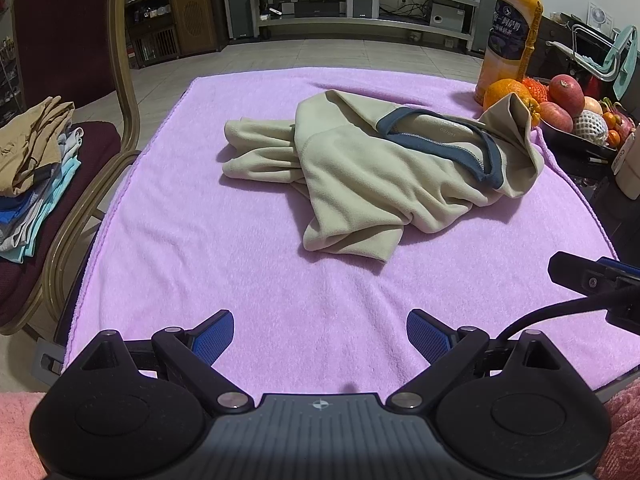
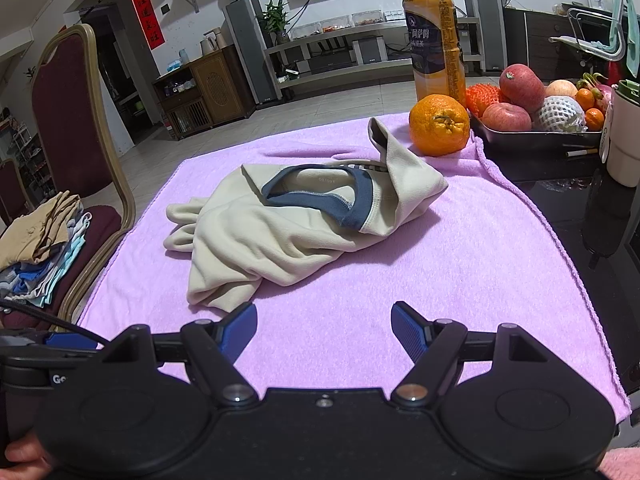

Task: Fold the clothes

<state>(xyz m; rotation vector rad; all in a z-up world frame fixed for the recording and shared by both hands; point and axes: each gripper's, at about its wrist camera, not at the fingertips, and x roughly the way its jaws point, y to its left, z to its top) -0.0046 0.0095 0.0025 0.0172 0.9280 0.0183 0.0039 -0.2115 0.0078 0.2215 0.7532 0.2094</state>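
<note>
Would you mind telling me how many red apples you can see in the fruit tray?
2: one apple sits high at the tray's back, another apple lies lower, in front. Others may be hidden behind the fruit.

A crumpled beige garment (image 1: pixel 360 168) with a dark blue neckline lies in a heap on the far half of the pink towel (image 1: pixel 200 264). The left gripper (image 1: pixel 320 334) hovers over the near edge, blue pads spread wide and holding nothing. A stack of folded clothes (image 1: pixel 36 172) sits on the chair at left; a juice bottle (image 1: pixel 510 32) and fruit stand far right.
</note>
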